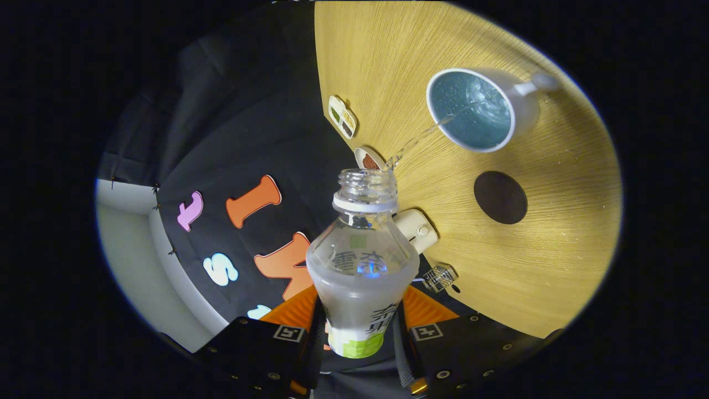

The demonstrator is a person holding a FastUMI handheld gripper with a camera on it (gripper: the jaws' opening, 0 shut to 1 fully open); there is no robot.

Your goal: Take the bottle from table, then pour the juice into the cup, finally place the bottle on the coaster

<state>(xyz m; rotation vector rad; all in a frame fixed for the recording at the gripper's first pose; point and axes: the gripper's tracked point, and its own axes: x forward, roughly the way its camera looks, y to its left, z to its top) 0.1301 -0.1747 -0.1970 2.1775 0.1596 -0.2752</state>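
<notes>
— What's nearest the camera?
— The gripper [360,327], clenched on the bottle [361,266], one finger pressing each side of its lower body.
— And the bottle's mouth?
— Uncapped, tipped toward the cup [477,110] on the wooden counter [554,244]; a thin stream arcs into it.
— The coaster [500,197]?
— Dark, round, bare, lying near the cup.

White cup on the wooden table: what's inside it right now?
Clear bubbly liquid fills the white cup, fed by a stream from the clear plastic bottle held in the claw. Its bottom is hidden.
</notes>
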